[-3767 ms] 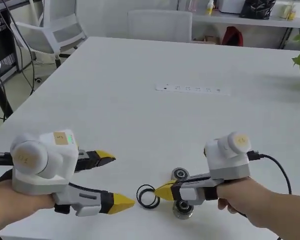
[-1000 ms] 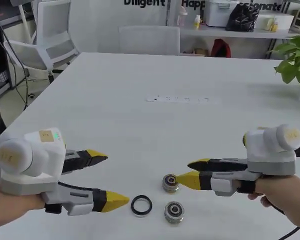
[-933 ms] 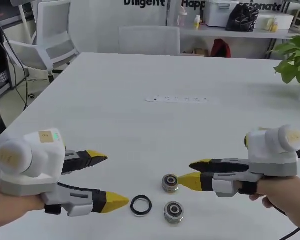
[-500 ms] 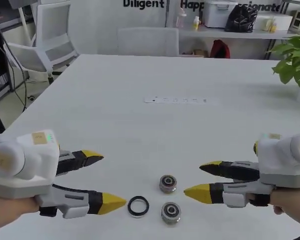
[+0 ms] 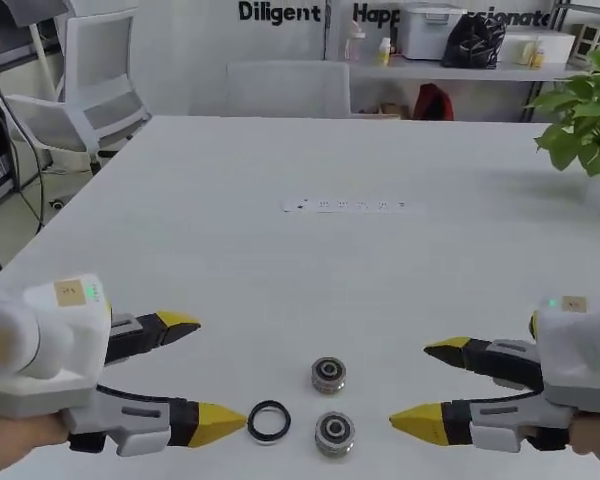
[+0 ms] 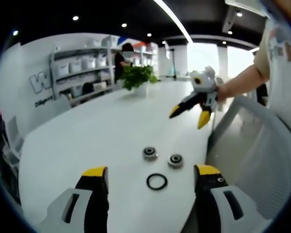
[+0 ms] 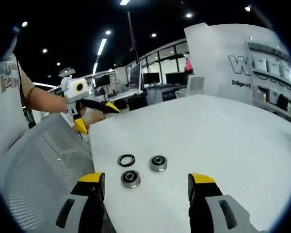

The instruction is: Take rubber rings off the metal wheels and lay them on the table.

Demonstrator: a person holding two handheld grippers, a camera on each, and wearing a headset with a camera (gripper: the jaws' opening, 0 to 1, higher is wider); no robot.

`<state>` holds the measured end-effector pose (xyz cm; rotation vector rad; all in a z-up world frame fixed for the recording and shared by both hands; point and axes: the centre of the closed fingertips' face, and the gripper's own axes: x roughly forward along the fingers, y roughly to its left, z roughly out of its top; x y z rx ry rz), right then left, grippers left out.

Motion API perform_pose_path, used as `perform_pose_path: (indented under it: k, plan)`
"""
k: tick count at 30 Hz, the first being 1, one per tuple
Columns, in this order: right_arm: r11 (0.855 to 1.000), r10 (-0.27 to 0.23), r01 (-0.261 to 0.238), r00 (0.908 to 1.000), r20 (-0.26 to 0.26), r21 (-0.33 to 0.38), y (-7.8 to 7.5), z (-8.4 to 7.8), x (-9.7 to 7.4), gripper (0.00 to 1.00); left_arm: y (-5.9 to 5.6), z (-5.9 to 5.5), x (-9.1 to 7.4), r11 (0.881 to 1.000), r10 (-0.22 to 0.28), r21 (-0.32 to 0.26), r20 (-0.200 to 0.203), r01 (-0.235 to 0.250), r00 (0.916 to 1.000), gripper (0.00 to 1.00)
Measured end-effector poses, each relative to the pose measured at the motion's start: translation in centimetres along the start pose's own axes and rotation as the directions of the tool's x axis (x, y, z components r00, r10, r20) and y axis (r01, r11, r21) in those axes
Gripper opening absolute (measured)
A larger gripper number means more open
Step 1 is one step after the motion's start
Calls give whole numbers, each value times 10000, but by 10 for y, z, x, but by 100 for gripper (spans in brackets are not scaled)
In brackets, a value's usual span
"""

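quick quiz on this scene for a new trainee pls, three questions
1. True or false: the left gripper is holding the black rubber ring.
2. How many metal wheels lie on the table? A one, B two, C four.
3. Fill in: the right gripper has its jaws ____.
Key: 1 false, the ring lies on the table; 2 B; 3 open.

This is an open-plan office. A long white table (image 5: 280, 250) stretches ahead of the jaws, with a power strip (image 5: 342, 206) farther out on it. Past its far end stand office chairs (image 5: 90, 85) and a shelf (image 5: 460, 70) of boxes and bottles under large wall lettering (image 5: 280, 12). A leafy plant (image 5: 580, 120) sits far out to the right. In the right gripper view, monitors (image 7: 150, 77) line up beyond the jaws under strip lights (image 7: 102, 47).
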<state>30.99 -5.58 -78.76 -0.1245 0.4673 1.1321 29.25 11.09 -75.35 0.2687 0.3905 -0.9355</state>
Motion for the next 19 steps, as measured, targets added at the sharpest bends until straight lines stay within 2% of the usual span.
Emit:
perform_pose_path:
  k: [19]
  plan:
    - [9991, -121, 113, 9997, -199, -412, 3, -10, -3, 75, 3, -6, -3, 10000, 36, 6, -5, -36, 10000, 75]
